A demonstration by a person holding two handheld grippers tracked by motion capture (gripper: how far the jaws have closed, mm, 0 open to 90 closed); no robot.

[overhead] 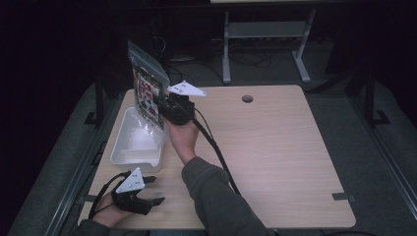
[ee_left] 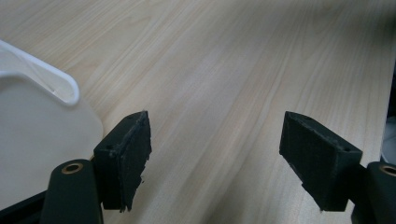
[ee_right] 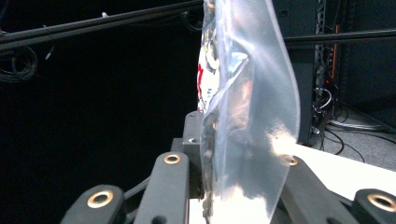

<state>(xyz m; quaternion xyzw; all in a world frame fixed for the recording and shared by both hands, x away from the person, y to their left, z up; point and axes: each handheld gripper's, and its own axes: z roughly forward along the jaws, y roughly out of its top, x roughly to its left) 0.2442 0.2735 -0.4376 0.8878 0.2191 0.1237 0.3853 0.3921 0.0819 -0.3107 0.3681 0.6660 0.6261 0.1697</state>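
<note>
We are holding a clear plastic bag upright in the right gripper, above the far left part of the wooden table. The bag is standing on edge, with a red, white and black printed sheet showing through its film. In the right gripper view the bag is rising straight up from between the two black jaws, which are pressing on its lower edge from either side, so this claw is closed down on the bag and not gaping. The film is catching glare and bowing a little toward the right of that view. Just below the bag, a white plastic tub is sitting on the left side of the table, its mouth facing up. The left gripper is resting low at the near left corner, just beside the near end of the tub and well apart from the bag. In the left gripper view its jaws are standing wide apart with nothing but bare table between them, and the rounded corner of the tub is showing at the left.
</note>
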